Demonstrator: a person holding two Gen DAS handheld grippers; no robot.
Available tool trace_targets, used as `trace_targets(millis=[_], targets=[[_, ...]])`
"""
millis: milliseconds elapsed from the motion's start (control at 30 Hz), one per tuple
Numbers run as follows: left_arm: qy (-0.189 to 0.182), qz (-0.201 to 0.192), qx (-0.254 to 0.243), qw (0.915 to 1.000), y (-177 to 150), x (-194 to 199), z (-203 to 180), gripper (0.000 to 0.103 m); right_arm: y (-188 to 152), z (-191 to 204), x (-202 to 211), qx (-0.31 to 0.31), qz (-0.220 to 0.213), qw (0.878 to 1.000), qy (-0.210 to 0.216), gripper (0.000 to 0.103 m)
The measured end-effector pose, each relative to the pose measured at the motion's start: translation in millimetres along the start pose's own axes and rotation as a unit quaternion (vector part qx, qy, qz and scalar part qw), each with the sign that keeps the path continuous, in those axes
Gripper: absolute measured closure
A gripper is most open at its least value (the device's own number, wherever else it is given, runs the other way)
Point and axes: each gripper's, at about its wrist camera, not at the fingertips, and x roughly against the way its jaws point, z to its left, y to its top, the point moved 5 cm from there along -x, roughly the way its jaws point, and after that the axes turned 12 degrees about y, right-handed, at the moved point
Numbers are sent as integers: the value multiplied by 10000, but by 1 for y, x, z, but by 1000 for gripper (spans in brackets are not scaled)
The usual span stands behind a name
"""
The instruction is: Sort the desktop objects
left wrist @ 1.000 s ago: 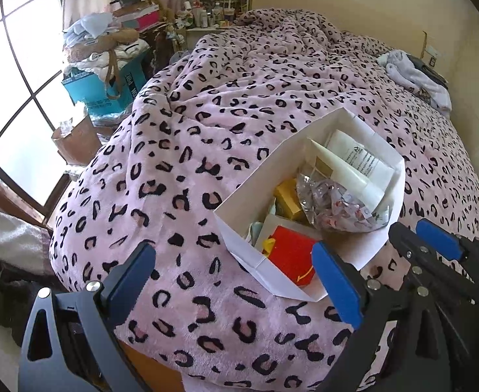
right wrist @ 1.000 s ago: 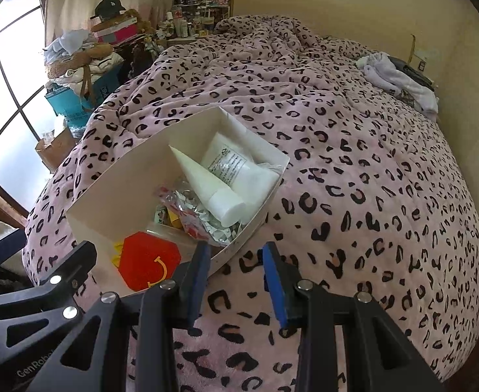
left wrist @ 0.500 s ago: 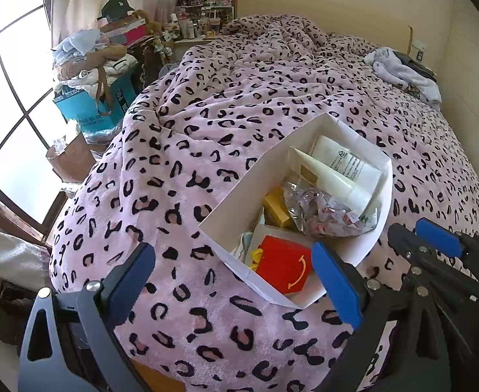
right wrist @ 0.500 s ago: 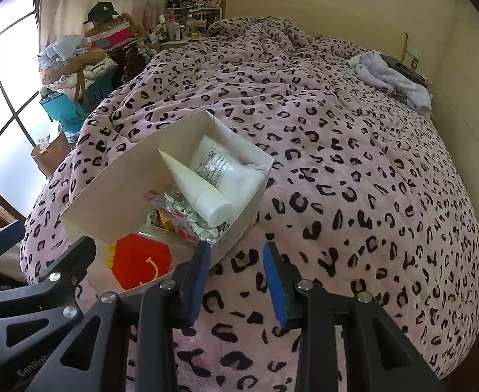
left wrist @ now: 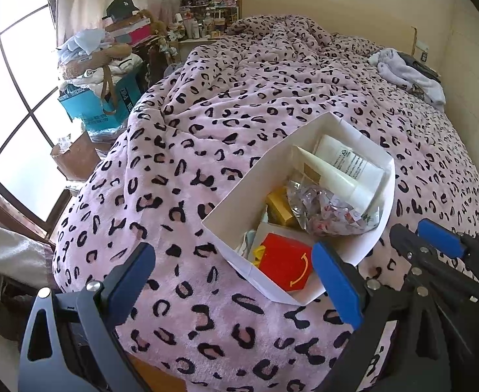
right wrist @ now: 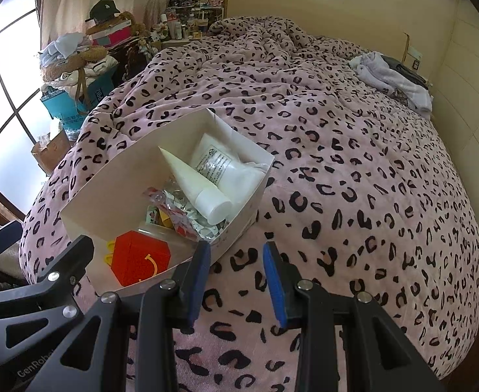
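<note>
Since a second ago: both grippers have drawn back a little from the white box; in the left wrist view it now sits more to centre right, its contents lying as they did.
Left gripper: fingers spread wide, nothing between them, low in the frame; the box's near corner lies just past its right-hand finger.
Right gripper: fingers parted by a narrow gap, holding nothing, over the blanket at lower centre; the box lies up and to the left of it.
White box: an open carton on the leopard-print blanket, its long axis running from lower left to upper right in the right wrist view.
Red box: nearest item, at the carton's near end with yellow handles, just beyond both grippers' fingertips and nearer the left one's span.
Crinkled foil bag: mid-carton, against the right wall.
White tube: beyond it, cap toward the cameras, tail pointing away.
White pouch: at the far end, beside the tube.
Sorting state: everything visible sits inside the carton; whether items are to go in or come out cannot be told.
</note>
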Motion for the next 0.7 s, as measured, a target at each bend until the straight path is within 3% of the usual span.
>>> trace_targets(millis=[700], targets=[[-49, -3, 22, 10000, 0, -1, 5, 5, 1, -7, 2, 64, -1, 10000, 39, 69]])
